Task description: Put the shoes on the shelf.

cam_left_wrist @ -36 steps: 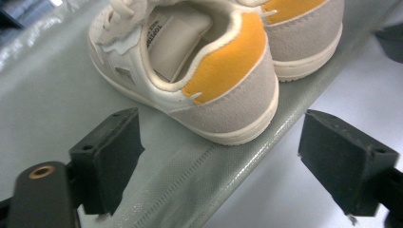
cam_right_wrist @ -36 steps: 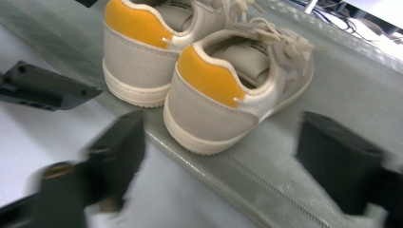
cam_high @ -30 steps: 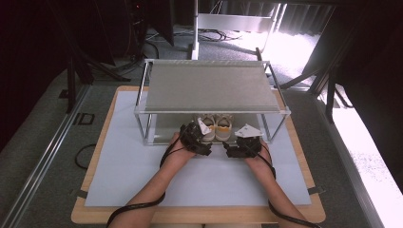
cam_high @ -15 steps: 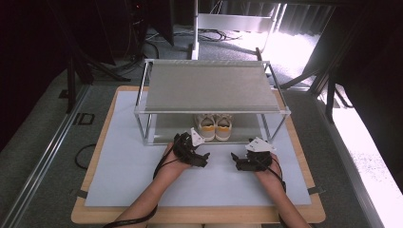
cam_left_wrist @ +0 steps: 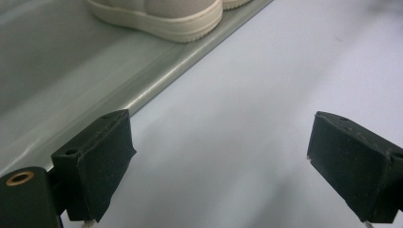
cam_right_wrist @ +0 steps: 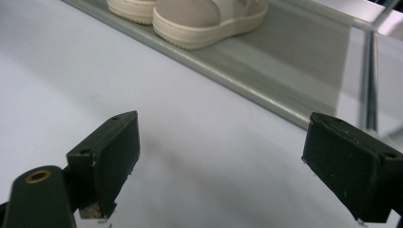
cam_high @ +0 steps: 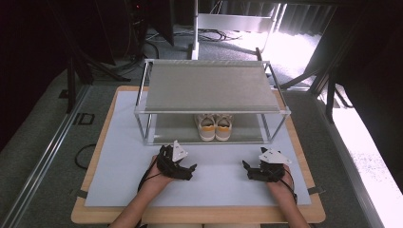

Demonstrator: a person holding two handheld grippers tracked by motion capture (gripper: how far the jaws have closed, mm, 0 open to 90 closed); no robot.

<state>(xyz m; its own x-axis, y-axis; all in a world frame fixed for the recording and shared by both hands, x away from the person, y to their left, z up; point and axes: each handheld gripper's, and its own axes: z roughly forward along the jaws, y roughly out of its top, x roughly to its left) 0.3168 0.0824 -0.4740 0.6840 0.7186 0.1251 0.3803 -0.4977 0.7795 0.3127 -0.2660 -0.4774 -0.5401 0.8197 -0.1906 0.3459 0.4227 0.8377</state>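
A pair of cream shoes with yellow heel patches [cam_high: 215, 127] stands side by side on the lower shelf of a metal rack [cam_high: 211, 88], heels toward me. The shoes' soles appear in the left gripper view [cam_left_wrist: 161, 14] and the right gripper view [cam_right_wrist: 199, 19]. My left gripper [cam_high: 190, 168] rests low over the white mat in front of the rack, open and empty, its fingers [cam_left_wrist: 95, 161] wide apart. To its right my right gripper [cam_high: 247, 168] is open too, with nothing between its fingers [cam_right_wrist: 107, 152].
A white mat [cam_high: 119, 171] covers a wooden board [cam_high: 90, 216] under the rack. The rack's front posts [cam_high: 142, 128] stand at its two corners. Dark floor, cables and stands surround the table.
Both grippers have pulled back from the shoes on the lower shelf toward me and spread apart. The shoes stay on the shelf.
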